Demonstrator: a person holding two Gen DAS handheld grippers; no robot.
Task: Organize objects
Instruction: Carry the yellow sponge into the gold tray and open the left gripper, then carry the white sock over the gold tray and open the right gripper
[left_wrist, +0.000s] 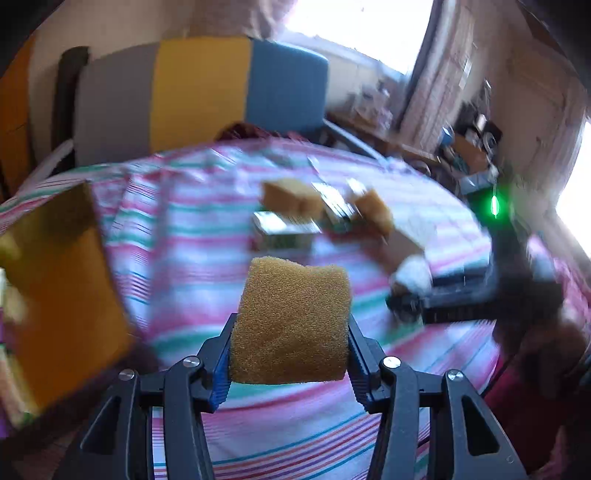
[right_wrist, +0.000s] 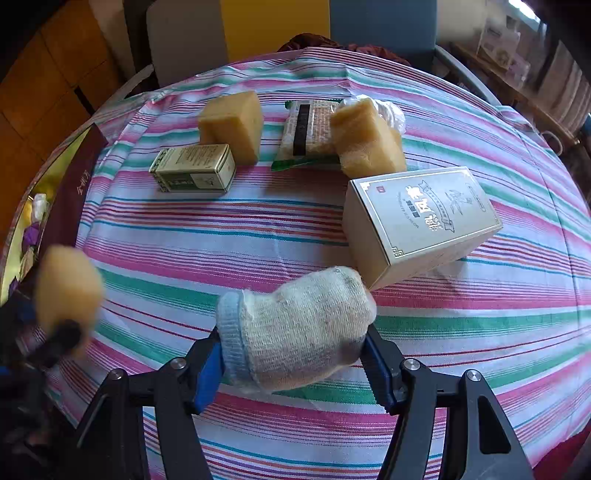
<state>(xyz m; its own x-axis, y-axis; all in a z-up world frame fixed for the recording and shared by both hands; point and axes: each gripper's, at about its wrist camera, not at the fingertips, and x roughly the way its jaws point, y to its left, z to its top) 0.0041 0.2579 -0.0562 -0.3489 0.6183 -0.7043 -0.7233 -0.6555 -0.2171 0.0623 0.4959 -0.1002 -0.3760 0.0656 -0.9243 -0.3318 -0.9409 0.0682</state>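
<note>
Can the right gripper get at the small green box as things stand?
Probably not yet: the right gripper is shut on a rolled sock. The path over the striped cloth to the small green box looks free, so it would need to release the sock first.

Motion blur smears the left wrist view, so the boxes (left_wrist: 286, 229) mid-tablecloth (left_wrist: 184, 221) show no readable print. The gold tray (right_wrist: 55, 177) at the table's left edge (contents indistinct) is cut off.
</note>
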